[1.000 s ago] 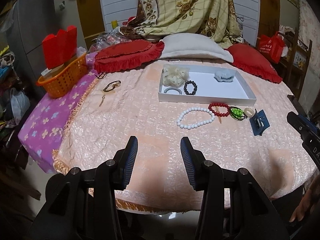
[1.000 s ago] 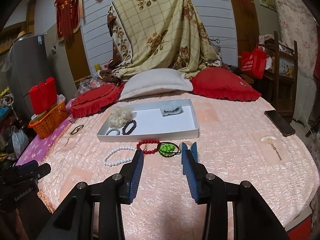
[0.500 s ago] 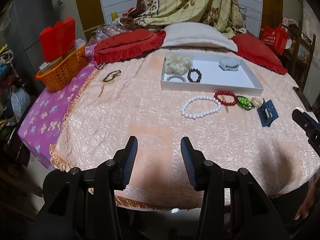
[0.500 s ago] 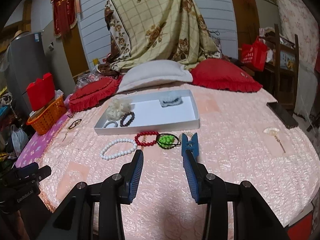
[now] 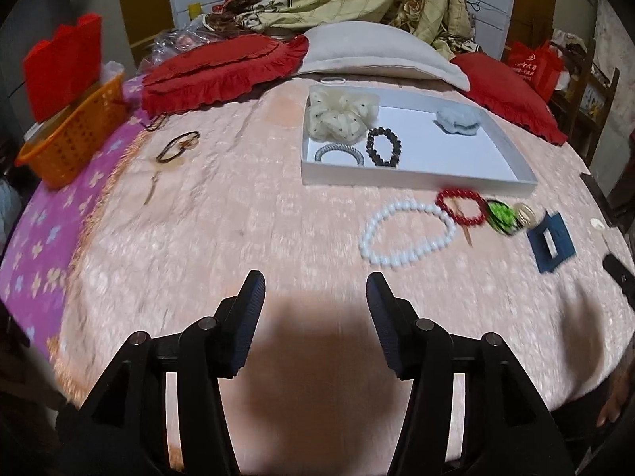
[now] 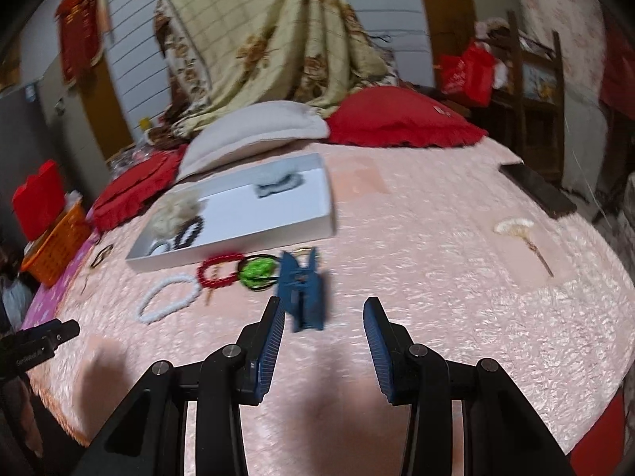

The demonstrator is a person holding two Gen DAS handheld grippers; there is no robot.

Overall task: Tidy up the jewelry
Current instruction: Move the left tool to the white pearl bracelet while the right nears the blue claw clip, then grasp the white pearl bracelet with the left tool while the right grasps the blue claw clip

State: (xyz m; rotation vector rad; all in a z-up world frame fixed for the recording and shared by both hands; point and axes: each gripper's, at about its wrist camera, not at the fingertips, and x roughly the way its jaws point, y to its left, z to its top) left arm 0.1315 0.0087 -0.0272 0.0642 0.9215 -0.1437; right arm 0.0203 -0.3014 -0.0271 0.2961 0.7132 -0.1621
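Left gripper hangs over bare pink bedspread, jaws opening, nothing between them. Right gripper also over the bedspread, jaws apart, empty; blue hair clip lies just beyond its left finger, not touched.

White tray sits mid-bed. Inside it: cream scrunchie at the far left corner, dark bead bracelet beside it, grey coiled hair tie at the near left wall, pale blue scrunchie toward the far right.

Outside, in a row along the tray's near wall: white bead bracelet, red bead bracelet touching it, green bead hair tie, small pale ring, then the blue clip farthest right.

Dark hair tie lies alone far left on the bedspread, well apart from the tray. Orange basket at the left edge. Red cushions and white pillow behind the tray. Small fan-shaped ornament lies right, apart from the rest. Right view is motion-blurred.
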